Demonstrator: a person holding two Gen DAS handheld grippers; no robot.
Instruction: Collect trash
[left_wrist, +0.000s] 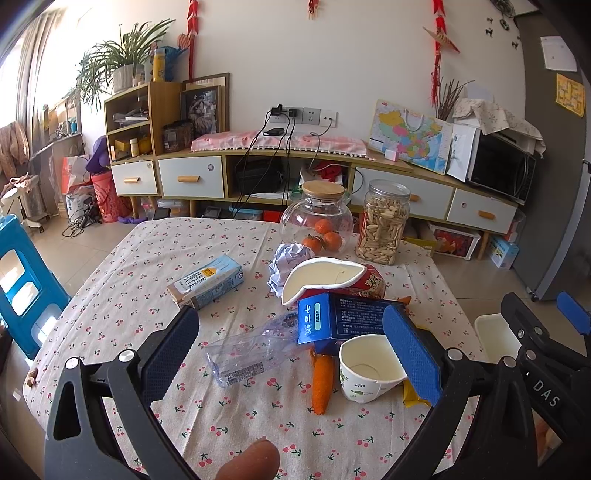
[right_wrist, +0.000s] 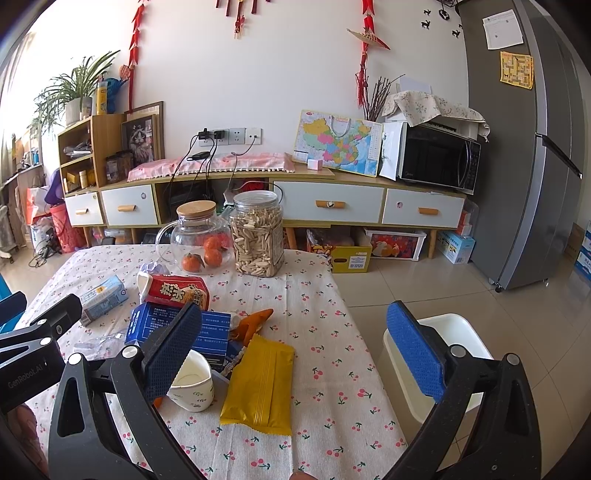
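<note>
Both your left gripper (left_wrist: 291, 354) and right gripper (right_wrist: 295, 354) gape wide, empty; white plastic bin (right_wrist: 439, 354) waits at three o'clock for trash.

Desk (right_wrist: 314, 295) under matt woven cherry-print cloth. Crushed clear plastic bottle (left_wrist: 251, 350), glossy and creased. White paper cup (left_wrist: 364, 369), matt. Yellow foil snack wrapper (right_wrist: 260, 387), ribbed sheen. Blue cardboard box (left_wrist: 332, 321), smooth. Round glass jug (left_wrist: 317, 214), wooden lid. Fingers (right_wrist: 171, 347): dimpled blue rubber pads.

Home living room: sideboard (right_wrist: 258, 199), microwave (right_wrist: 437, 157), fridge (right_wrist: 524, 147), potted plant (left_wrist: 122, 62).
</note>
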